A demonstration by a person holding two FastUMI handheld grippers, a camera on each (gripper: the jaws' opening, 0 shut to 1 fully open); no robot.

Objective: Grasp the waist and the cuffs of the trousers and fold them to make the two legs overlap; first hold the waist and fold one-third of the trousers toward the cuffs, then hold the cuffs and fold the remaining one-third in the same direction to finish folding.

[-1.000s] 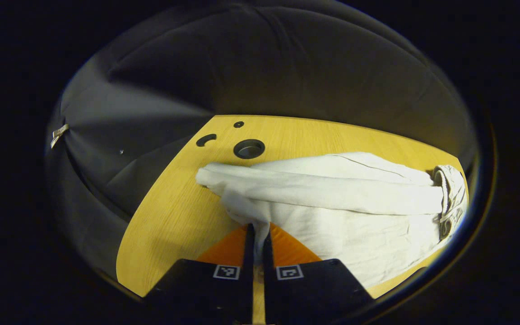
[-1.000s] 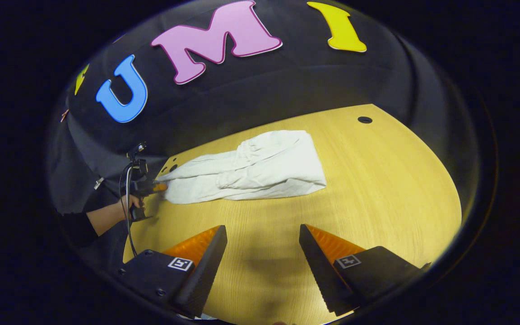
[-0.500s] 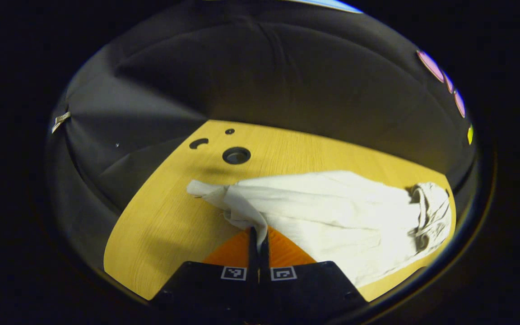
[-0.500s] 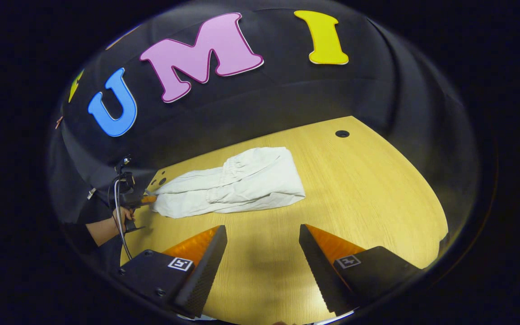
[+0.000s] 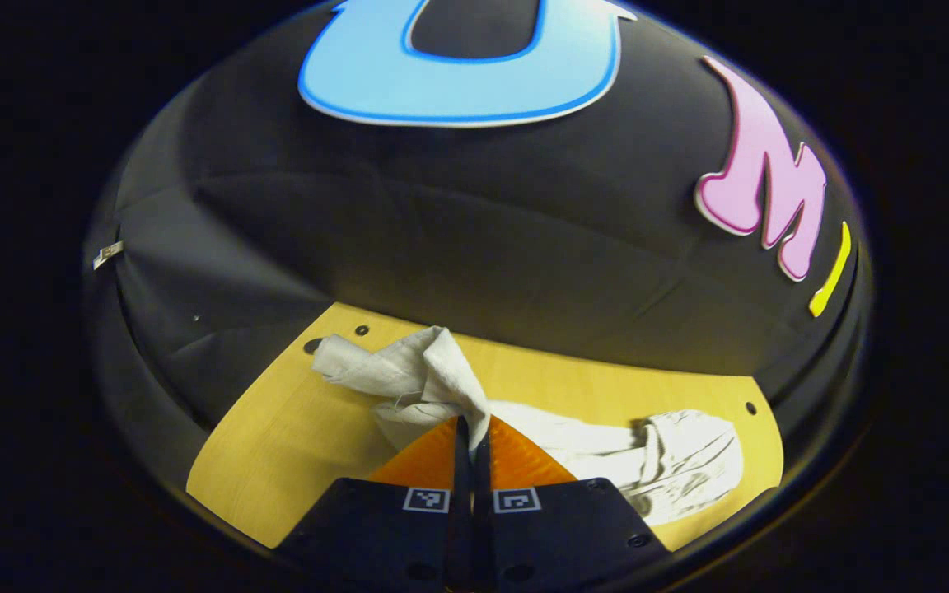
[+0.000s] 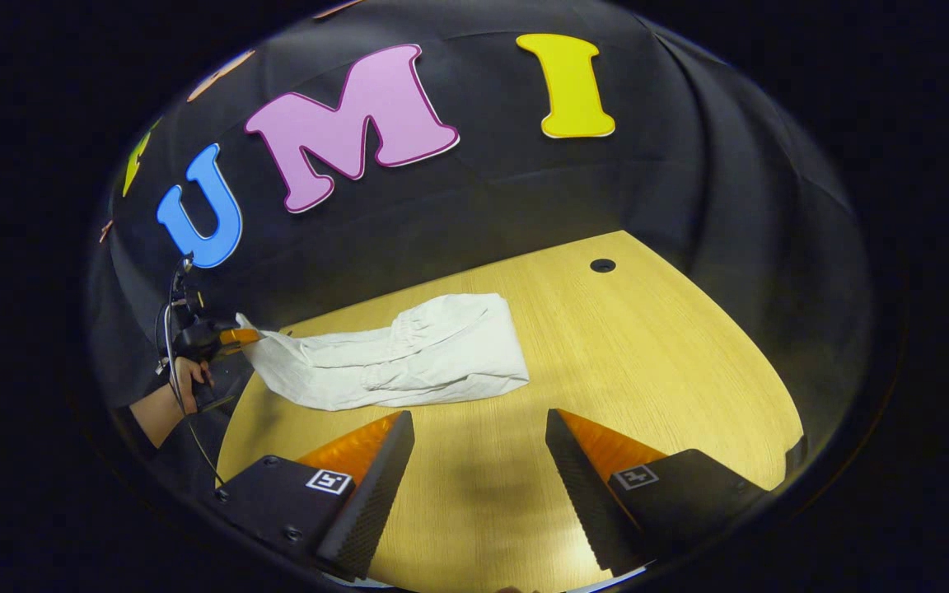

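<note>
Cream trousers (image 6: 409, 358) lie on the wooden table (image 6: 656, 362), partly folded, the gathered waist part (image 5: 689, 465) resting toward the far right in the left gripper view. My left gripper (image 5: 469, 428) is shut on the cuff end (image 5: 429, 379), which hangs lifted above the table. In the right gripper view that same gripper (image 6: 227, 338) shows at the far left with a hand (image 6: 186, 375) holding it. My right gripper (image 6: 479, 445) stands open above bare wood, in front of the trousers and apart from them.
The table has small round holes near its far corners (image 6: 602, 265) (image 5: 362, 330). The black cloth wall (image 6: 458, 214) rises close behind the table. Bare wood spreads right of the trousers in the right gripper view.
My left gripper has risen with the cuff end, pulling that part of the trousers off the table. The right gripper has stayed open and hardly shifted.
</note>
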